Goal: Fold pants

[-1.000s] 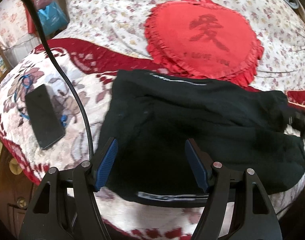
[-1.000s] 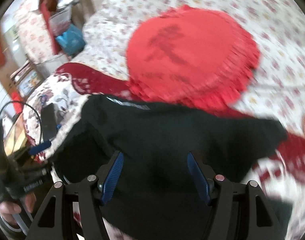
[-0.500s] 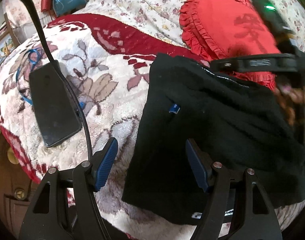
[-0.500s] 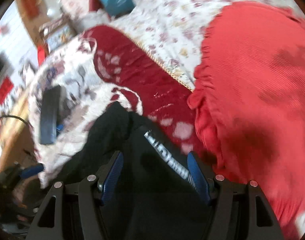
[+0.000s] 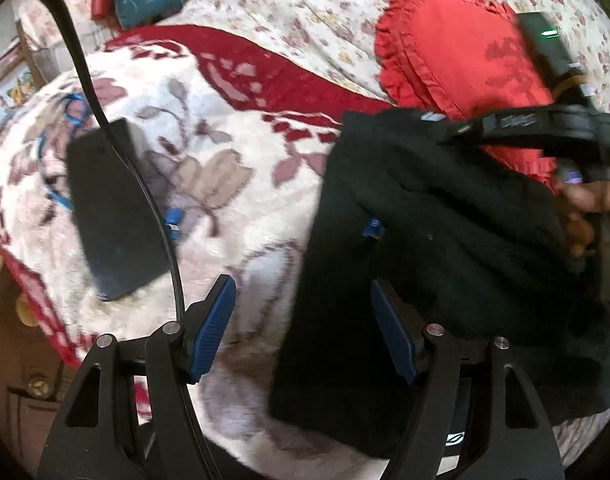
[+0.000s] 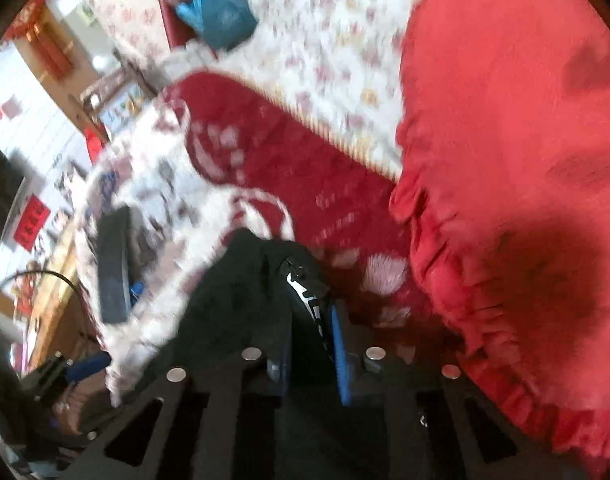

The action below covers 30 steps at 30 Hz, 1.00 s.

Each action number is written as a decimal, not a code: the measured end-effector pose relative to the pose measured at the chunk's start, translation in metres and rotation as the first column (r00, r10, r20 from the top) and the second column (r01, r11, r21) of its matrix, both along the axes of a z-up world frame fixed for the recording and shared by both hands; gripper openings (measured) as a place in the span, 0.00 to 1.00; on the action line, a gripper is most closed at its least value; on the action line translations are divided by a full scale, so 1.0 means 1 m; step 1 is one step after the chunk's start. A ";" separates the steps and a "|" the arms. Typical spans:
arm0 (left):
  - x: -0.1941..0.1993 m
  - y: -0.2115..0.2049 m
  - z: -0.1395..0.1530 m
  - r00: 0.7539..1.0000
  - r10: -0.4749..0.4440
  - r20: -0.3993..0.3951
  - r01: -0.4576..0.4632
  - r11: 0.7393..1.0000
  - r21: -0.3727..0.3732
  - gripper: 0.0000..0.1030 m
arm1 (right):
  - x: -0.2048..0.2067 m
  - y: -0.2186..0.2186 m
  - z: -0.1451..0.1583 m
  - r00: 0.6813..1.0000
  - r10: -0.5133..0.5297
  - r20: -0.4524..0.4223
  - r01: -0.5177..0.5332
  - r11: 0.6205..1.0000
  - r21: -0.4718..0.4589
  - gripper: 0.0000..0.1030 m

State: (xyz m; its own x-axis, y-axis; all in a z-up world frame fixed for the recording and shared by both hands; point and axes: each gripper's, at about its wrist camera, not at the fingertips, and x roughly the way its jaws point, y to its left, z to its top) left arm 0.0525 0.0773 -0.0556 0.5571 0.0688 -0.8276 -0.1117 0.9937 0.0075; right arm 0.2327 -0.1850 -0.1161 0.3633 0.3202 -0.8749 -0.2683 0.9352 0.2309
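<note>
Fabric of the black pants (image 6: 241,296) is being pinched at the printed waistband by the clenched jaws of the right gripper (image 6: 311,344). Nothing is being held by the left gripper (image 5: 301,328), whose jaws are being kept spread over the near edge. Pants, soft, light and limp, are being spread on the floral blanket (image 5: 233,216) beside the red cushion (image 5: 465,64); hems and corners are being judged the firmest holds.

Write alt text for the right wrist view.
The right gripper, its blue-padded fingers closed, pinches the black fabric pants by a white-lettered band. Behind lie a red-and-white floral blanket and a red frilled cushion.
</note>
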 end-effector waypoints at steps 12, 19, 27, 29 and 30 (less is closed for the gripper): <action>-0.047 0.087 0.050 0.970 0.212 0.120 -0.216 0.976 0.017 0.68 | -0.161 0.074 0.073 0.989 0.101 0.108 -0.115 0.984 0.137 0.14; -0.059 0.069 0.074 0.967 0.182 0.178 -0.180 0.983 -0.030 0.68 | -0.191 0.116 -0.009 0.994 0.102 -0.046 -0.100 0.993 0.055 0.16; -0.041 0.005 0.056 0.992 0.031 0.126 -0.027 0.999 -0.038 0.68 | -0.204 -0.018 0.089 0.951 -0.257 0.171 0.256 0.966 0.026 0.64; -0.034 -0.009 0.047 0.995 -0.004 0.095 0.007 0.999 -0.032 0.68 | -0.187 -0.066 0.089 0.910 -0.381 0.164 0.397 0.915 -0.074 0.65; -0.031 -0.014 0.043 0.997 -0.017 0.082 0.019 0.999 -0.034 0.68 | -0.177 -0.083 0.087 0.896 -0.414 0.160 0.433 0.894 -0.113 0.65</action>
